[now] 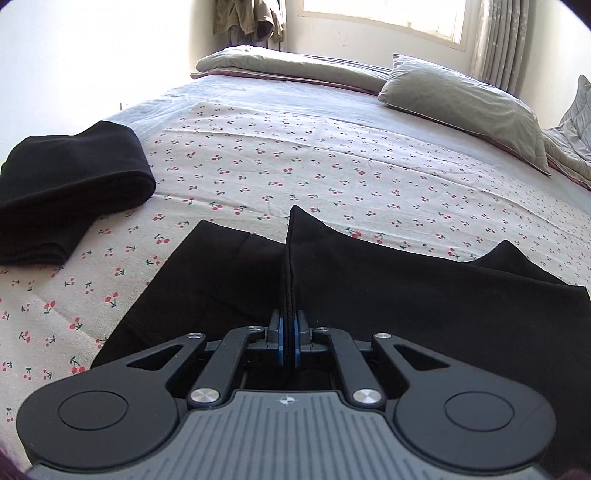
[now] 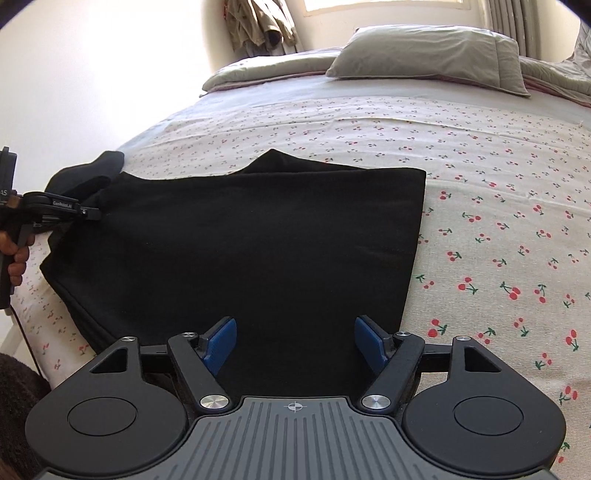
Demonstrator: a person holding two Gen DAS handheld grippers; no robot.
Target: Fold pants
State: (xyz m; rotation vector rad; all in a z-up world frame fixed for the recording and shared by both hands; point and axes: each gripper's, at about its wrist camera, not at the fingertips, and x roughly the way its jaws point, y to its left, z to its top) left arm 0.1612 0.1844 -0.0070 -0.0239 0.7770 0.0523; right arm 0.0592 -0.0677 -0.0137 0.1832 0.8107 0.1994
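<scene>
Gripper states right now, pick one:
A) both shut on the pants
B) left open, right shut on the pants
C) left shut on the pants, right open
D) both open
C: the left gripper pinches a raised fold of the black pants, while the right gripper stands wide open over the fabric, pads apart.

Daylight pours in from the window (image 1: 384, 14) at the far end of the room, blowing its pane and the left wall (image 1: 92, 55) out to near white in both views, while the bedspread (image 1: 295, 155) is evenly and softly lit with only faint shadows. The black pants (image 2: 240, 240) swallow the light and show almost no surface detail, their folds readable mainly at the edges. Both fisheye pictures are sharp in the middle but bend straight lines strongly toward the rim, and dark vignetted corners close off each frame.
</scene>
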